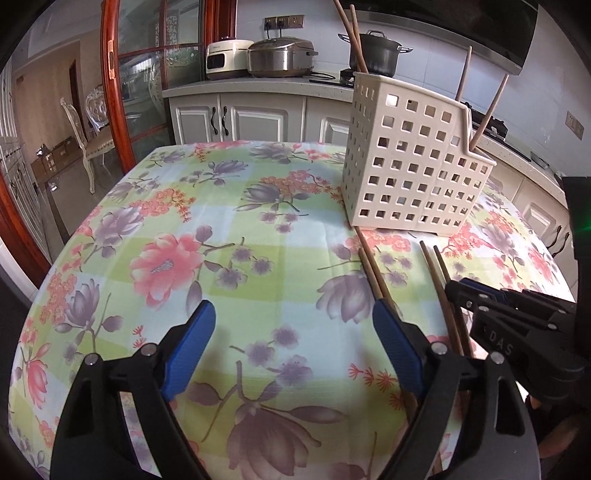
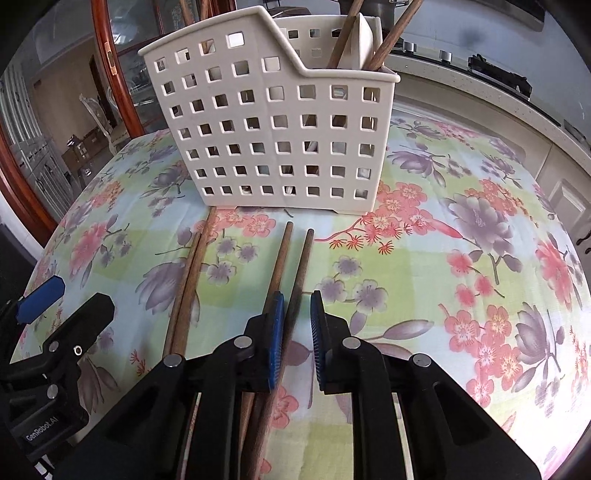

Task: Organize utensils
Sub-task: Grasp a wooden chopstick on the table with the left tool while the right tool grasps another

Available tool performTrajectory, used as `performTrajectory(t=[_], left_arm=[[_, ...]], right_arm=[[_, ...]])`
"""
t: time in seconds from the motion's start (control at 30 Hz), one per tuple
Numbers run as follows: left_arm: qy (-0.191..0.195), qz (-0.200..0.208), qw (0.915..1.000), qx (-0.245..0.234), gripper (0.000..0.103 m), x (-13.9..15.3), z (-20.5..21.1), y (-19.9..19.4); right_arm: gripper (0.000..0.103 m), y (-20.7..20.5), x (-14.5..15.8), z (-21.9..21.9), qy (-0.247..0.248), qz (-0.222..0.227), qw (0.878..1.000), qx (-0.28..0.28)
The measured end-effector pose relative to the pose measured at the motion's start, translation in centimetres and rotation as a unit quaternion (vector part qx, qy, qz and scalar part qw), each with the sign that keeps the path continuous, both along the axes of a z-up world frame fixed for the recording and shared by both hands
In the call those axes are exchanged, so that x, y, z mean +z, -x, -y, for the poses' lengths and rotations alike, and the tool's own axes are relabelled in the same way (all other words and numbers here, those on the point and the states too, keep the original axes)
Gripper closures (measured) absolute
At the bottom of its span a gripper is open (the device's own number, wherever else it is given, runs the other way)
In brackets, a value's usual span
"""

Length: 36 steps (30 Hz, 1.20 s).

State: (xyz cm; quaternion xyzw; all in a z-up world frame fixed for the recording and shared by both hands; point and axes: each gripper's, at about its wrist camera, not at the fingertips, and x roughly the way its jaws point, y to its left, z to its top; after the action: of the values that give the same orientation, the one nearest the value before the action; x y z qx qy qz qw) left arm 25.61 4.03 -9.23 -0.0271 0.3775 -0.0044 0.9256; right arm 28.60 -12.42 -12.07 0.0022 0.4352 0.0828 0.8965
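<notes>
A white perforated utensil basket stands on the floral tablecloth and holds several wooden chopsticks. In front of it two pairs of chopsticks lie flat. My right gripper is shut on the right stick of the right-hand pair, and its mate runs under the left finger. My left gripper stands wide open above bare cloth. Its right pad rests beside the left-hand pair with nothing between the jaws.
The table drops off at the left toward a floor, chairs and a red-framed glass door. Behind it a counter carries a rice cooker, a pot and a hob. The two grippers sit close side by side.
</notes>
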Motion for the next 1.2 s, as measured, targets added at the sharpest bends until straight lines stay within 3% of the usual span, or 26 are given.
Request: performTrajectory(t=[0.5,0.63,0.93,1.03,1.1,1.2], left_arm=[[0.012,-0.066,0.9977,-0.008,0.039,-2.1,2.7,-3.2],[0.009,-0.066,0.9978,0.002,0.039,-2.2,2.9,-3.4],[-0.033,-0.078,0.9964,-0.005,0.046,-2.4,5.2,-4.1],[-0.037,-0.076,0.9964,-0.014,0.065,-2.2,5.4,-4.1],[-0.042,-0.075,0.9960,-0.027,0.086,-2.1,5.9,-3.9],[-0.040,-0.073,0.9955,-0.044,0.095,-2.1,6.3,-3.6]], right_arm=[[0.097,1.4,-0.2,2.6,-0.036,-0.001,0.999,0.011],[0.097,1.5,-0.2,2.9,-0.046,-0.004,0.999,0.016],[0.096,0.9,0.0,2.6,-0.032,-0.012,0.999,0.033],[0.096,0.6,0.0,2.4,-0.024,-0.013,0.999,0.039],[0.097,0.5,0.0,2.2,-0.018,-0.011,0.999,0.042],[0.097,0.7,0.0,2.3,-0.019,-0.009,0.999,0.044]])
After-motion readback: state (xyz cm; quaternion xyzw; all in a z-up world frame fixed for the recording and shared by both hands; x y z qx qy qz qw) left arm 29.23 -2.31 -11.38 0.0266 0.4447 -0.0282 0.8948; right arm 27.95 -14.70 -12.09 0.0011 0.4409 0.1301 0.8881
